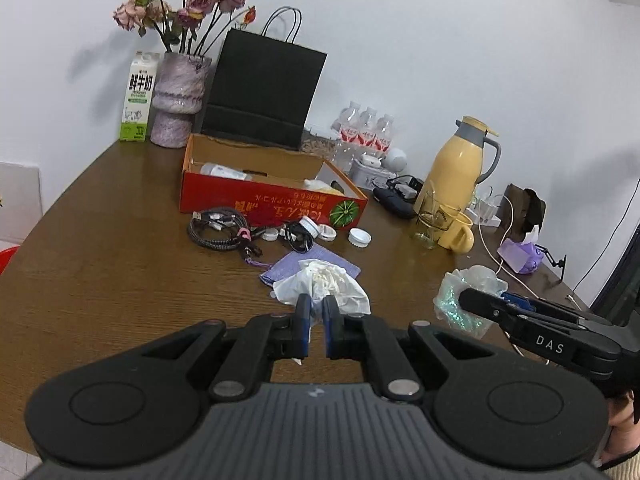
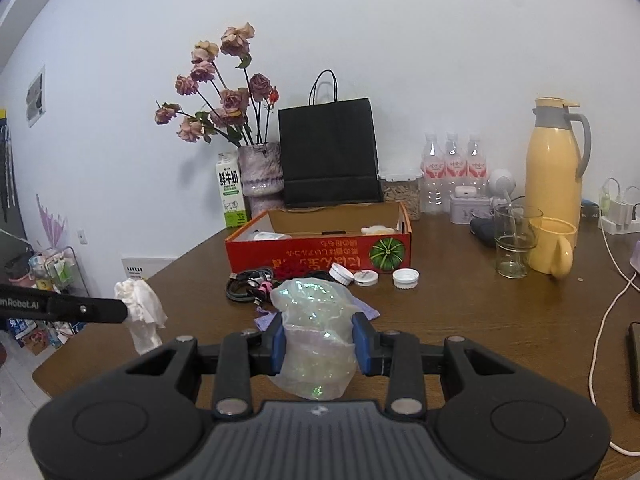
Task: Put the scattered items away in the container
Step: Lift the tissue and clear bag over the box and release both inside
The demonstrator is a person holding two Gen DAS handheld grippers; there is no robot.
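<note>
Progress partial: red box [image 2: 320, 254] centre frame holds few items. Left gripper [image 1: 316, 312] fingers clenched on tissue [image 1: 324, 284]; right gripper [image 2: 320, 346] fingers grasping iridescent bag [image 2: 316, 320]. Cables [image 1: 220, 228], caps [image 1: 359, 237], purple cloth [image 1: 288, 264] remain on worktop [image 1: 120, 260].

Black paper bag [image 2: 329, 156], flower vase [image 2: 261, 176], milk carton [image 2: 231, 190], yellow thermos [image 2: 554, 160] behind

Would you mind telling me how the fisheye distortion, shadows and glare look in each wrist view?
Left wrist view: the table edge bows strongly, and the flowers cast soft shadows on the wall. Right wrist view: dark corners, the wall leans at the left, the iridescent bag glints, and the table shows a mild sheen.
</note>
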